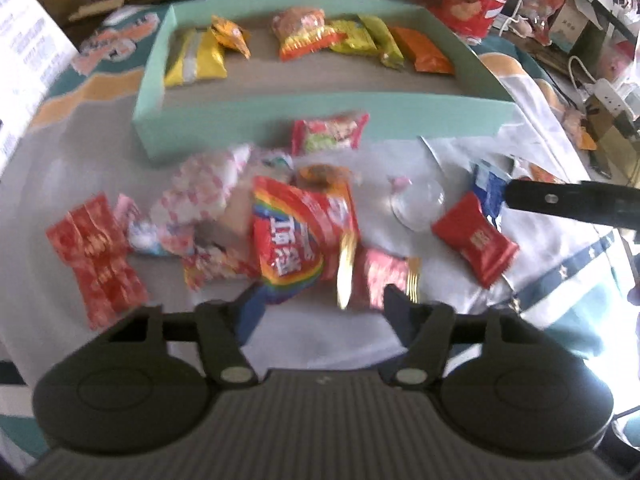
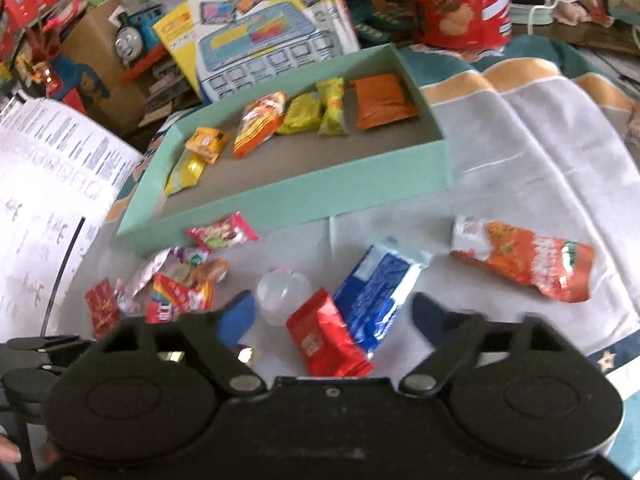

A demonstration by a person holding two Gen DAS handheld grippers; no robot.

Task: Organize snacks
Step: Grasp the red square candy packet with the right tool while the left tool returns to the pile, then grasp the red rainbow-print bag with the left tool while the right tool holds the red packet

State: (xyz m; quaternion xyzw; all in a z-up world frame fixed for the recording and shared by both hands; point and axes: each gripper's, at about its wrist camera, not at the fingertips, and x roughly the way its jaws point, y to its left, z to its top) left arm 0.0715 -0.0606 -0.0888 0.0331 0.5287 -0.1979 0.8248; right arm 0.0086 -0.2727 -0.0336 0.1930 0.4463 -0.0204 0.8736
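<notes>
Nearest my left gripper (image 1: 324, 300), jaws partly apart and gripping nothing, sits the rainbow packet (image 1: 288, 240), its lower edge between the fingertips but I see no pad pressing it. Just right of it lies a pink-red gold-edged packet (image 1: 384, 276), and left of it a red twisted wrapper (image 1: 96, 258) and a heap of white-pink wrappers (image 1: 200, 196). My right gripper (image 2: 334, 314) also stands part open, holding nothing; a small red packet (image 2: 326, 336) lies between its fingers, untouched as far as I can tell, with a blue packet (image 2: 380, 296) overlapping its right side and a clear round dome (image 2: 282, 294) at its left. Farther right on the grey cloth (image 2: 540, 168) is an orange-and-white packet (image 2: 528, 258), well apart. Beyond the pile a pink-green packet (image 1: 330, 132) rests against the near wall of the mint tray (image 1: 320, 116). Inside the tray: yellow packet (image 1: 196, 60), small orange one (image 1: 232, 36), red-orange bag (image 1: 304, 34), two yellow-green packets (image 1: 368, 38), orange packet (image 1: 424, 50). Behind it, blurred boxes and a red biscuit bag (image 2: 464, 0).
</notes>
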